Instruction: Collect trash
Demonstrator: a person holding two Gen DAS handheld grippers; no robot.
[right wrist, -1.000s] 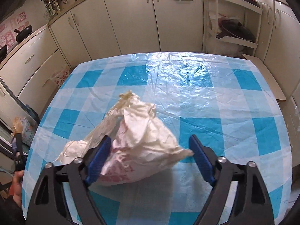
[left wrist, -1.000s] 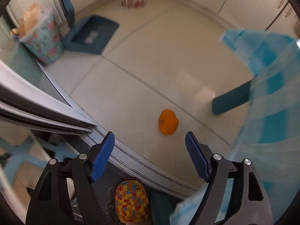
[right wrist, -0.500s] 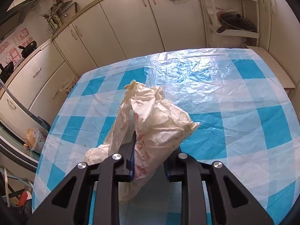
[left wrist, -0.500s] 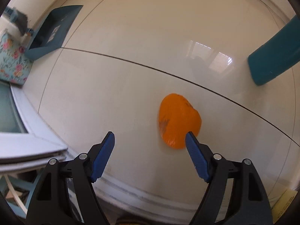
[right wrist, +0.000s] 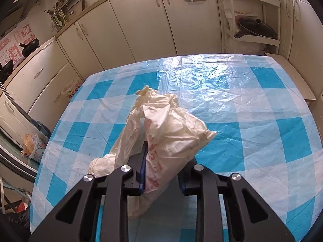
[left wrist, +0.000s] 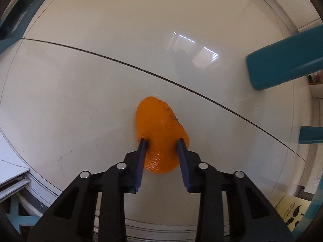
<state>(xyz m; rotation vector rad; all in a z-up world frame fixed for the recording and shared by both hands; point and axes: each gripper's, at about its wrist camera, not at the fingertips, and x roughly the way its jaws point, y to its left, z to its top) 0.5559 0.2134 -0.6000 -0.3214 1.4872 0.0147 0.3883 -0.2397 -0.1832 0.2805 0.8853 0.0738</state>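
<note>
L gripper (left wrist: 162, 143) is down at the floor (left wrist: 80, 90), blue pads narrowed onto the sides of an orange peel (left wrist: 160, 133), pads touching the peel on both sides; peel lies on the pale tile just below a dark grout line, w/ a teal leg (left wrist: 282, 60) off to the right. R gripper (right wrist: 161, 161) is clamped tight on a crumpled cream plastic bag (right wrist: 167, 129) w/ red print, bag bunched up betw the jaws above the blue-and-white checked tablecloth (right wrist: 262, 111); cream cabinets (right wrist: 141, 24) behind the table
</note>
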